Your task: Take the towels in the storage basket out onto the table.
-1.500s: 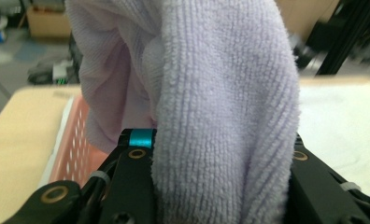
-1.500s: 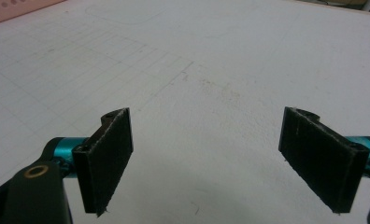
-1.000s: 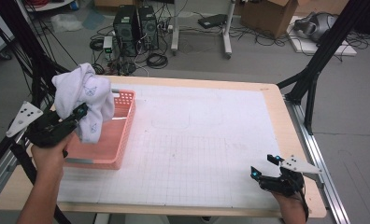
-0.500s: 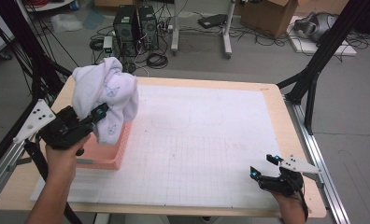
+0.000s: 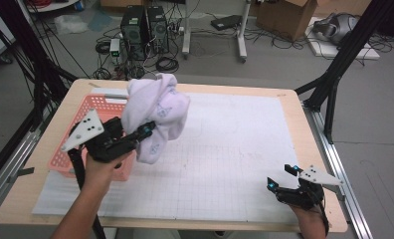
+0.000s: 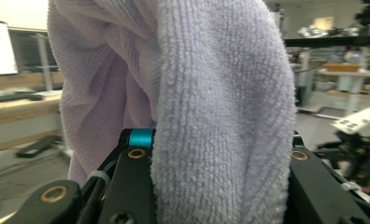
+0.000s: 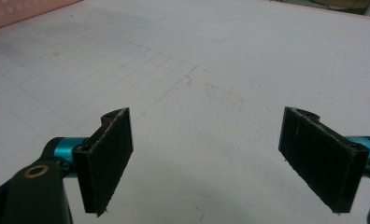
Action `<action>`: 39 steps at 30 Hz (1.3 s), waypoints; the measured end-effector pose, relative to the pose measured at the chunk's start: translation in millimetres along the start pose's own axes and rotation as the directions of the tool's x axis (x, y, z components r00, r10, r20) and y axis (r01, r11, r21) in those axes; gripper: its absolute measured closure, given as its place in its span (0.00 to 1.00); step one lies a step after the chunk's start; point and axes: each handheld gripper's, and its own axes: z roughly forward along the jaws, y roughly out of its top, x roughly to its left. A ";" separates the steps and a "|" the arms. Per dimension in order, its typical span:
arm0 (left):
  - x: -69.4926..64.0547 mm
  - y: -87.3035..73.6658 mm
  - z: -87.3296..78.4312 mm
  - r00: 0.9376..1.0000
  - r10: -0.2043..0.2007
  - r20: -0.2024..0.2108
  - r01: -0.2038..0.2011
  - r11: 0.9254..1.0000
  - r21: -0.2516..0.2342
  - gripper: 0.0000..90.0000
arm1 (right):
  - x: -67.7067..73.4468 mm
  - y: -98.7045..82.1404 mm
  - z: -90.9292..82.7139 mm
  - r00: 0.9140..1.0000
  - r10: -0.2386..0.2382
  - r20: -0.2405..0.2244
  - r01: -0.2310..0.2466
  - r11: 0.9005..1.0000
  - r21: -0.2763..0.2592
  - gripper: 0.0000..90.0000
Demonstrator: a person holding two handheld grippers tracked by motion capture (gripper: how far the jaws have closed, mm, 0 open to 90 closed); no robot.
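Note:
A bunched pale lilac towel [image 5: 156,113] hangs in the air over the table's left part, just right of the pink basket [image 5: 88,113]. My left gripper [image 5: 144,131] is shut on it. In the left gripper view the towel [image 6: 192,107] bulges up between the two black jaws and hides most of what lies beyond. My right gripper [image 5: 282,178] rests low near the table's front right corner. It stands open, and its pads [image 7: 109,156] are wide apart above the white grid mat [image 7: 211,70] with nothing between them.
The white grid mat [image 5: 235,154] covers most of the wooden table [image 5: 304,134]. The pink basket sits at the table's left edge. Black frame legs [image 5: 334,74] stand beyond the right edge, and computers and cables lie on the floor behind the table.
My left gripper has carried the towel rightward, from above the basket out over the mat beside it. The right gripper has stayed where it was.

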 end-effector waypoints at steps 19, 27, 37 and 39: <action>-57.7 -58.2 85.3 0.964 -0.105 0.246 0.066 0.985 0.159 0.72 | -3.2 -0.2 -2.7 1.000 0.002 0.009 -0.002 1.000 -0.007 0.18; -52.3 -101.4 103.9 0.961 -0.194 0.199 0.130 0.947 0.294 0.71 | -4.5 -0.9 -3.2 1.000 0.003 0.011 -0.003 1.000 -0.005 0.18; -25.0 -133.5 107.3 0.987 -0.161 -0.020 0.148 0.846 0.512 0.61 | -2.3 -0.9 0.1 1.000 0.001 0.003 -0.001 1.000 0.004 0.18; -21.4 -132.4 102.6 0.987 -0.143 -0.078 0.163 0.843 0.513 0.45 | -2.0 -1.0 1.1 1.000 -0.002 0.002 0.002 1.000 0.010 0.18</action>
